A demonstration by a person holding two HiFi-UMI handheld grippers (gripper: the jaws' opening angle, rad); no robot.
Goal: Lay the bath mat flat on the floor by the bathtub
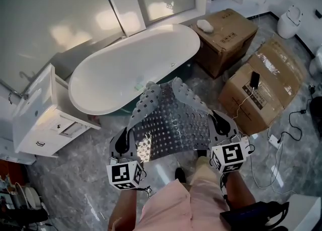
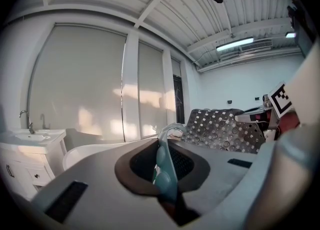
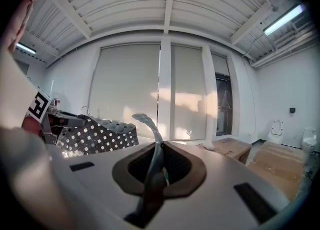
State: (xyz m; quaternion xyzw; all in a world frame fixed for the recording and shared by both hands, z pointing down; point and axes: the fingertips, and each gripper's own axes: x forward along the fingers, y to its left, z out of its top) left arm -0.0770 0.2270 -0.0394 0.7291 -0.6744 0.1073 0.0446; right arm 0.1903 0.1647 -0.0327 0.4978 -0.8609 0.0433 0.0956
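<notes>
Head view: the bath mat [image 1: 173,124], translucent grey with rows of holes and suction cups, is held up off the grey marbled floor [image 1: 75,179]. It spans from one gripper to the other. It sags a little in the middle, and its far edge curls upward. That far edge overlaps the near rim of the white bathtub [image 1: 136,69] in this view. The mat is not lying flat.

Left gripper [image 1: 122,143]: the jaws are clamped on the mat's near left corner. In the left gripper view the mat's edge stands pinched between the pads, with its round suction cups visible there. The rest of the sheet runs off to the right, toward the other gripper.

Right gripper [image 1: 219,124]: the jaws are clamped on the mat's near right corner. In the right gripper view a thin fold of mat is squeezed between the pads and rises above them in a curl.

Surroundings:
- A white vanity cabinet [image 1: 37,117] stands left of the tub, with one drawer pulled out.
- Two cardboard boxes [image 1: 224,33] sit to the tub's right.
- The nearer box carries a dark phone [image 1: 255,79] with a white cable.
- A toilet [image 1: 290,21] stands in the far right corner.
</notes>
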